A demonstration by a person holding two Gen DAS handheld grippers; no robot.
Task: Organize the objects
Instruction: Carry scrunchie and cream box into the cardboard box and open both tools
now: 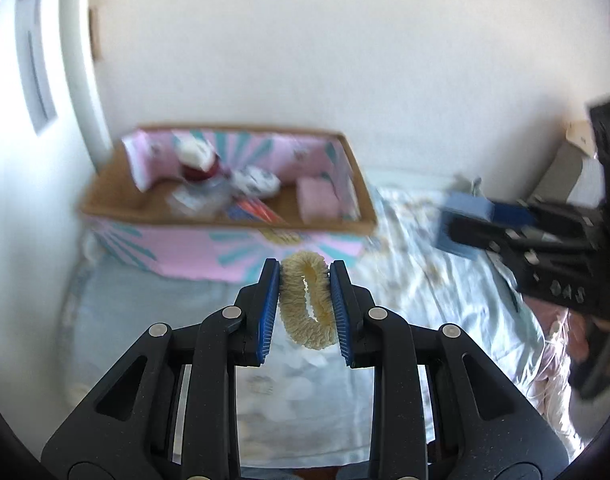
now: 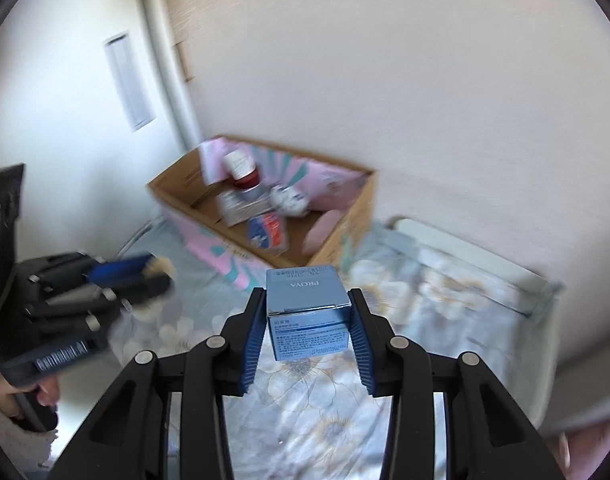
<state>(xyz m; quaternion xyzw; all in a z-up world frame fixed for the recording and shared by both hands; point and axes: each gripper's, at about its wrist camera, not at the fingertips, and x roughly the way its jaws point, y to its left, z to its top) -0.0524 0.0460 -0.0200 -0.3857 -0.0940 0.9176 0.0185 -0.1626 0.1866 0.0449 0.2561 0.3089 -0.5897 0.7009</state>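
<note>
Your left gripper (image 1: 305, 308) is clenched on a cream scrunchie (image 1: 305, 304), both blue pads (image 1: 267, 312) pressing its sides so that the ring stands upright between them, clear of the bedsheet (image 1: 417, 264) below. Your right gripper (image 2: 307, 330) grasps a blue box (image 2: 308, 312) marked PROYA, one pad on each side wall, the box held off the floral sheet. Beyond both grippers, against the wall (image 1: 305, 60), stands an open carton (image 2: 347, 216) with pink printed sides. Inside it lie a red-capped bottle (image 2: 241, 170), a clear bottle (image 1: 201, 200), a white round item (image 1: 255, 182), a red-and-blue packet (image 2: 267, 230) and a pink block (image 1: 319, 200). In the left view your right gripper appears at right with the box, near the carton; in the right view your left one shows at left, blurred.
</note>
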